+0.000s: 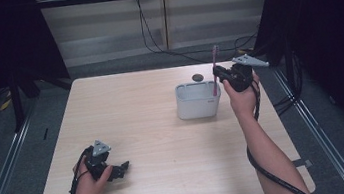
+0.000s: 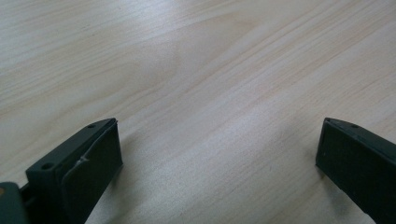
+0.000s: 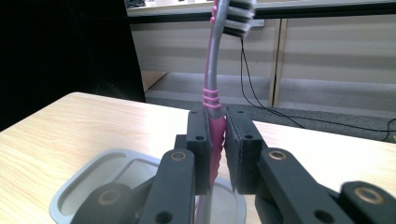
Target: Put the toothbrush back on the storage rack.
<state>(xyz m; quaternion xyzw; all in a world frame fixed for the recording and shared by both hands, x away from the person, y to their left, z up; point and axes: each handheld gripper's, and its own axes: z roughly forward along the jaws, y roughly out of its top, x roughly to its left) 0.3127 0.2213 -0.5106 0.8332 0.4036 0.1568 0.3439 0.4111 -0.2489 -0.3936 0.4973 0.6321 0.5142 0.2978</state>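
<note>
Now | right tongs [image 3: 218, 154] clamp toothbrush [image 3: 214, 98] upright, bristles top, over holder [image 1: 198, 101] | left tongs [image 2: 219, 158] apart

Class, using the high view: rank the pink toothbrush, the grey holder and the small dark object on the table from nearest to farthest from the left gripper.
1. Grey holder, right of the table's centre, nearest the left gripper.
2. Small dark object, lying on the table just behind the holder.
3. Pink toothbrush, upright in the right gripper, above the holder's right end; nearly level with the dark object, so too close to call.
</note>
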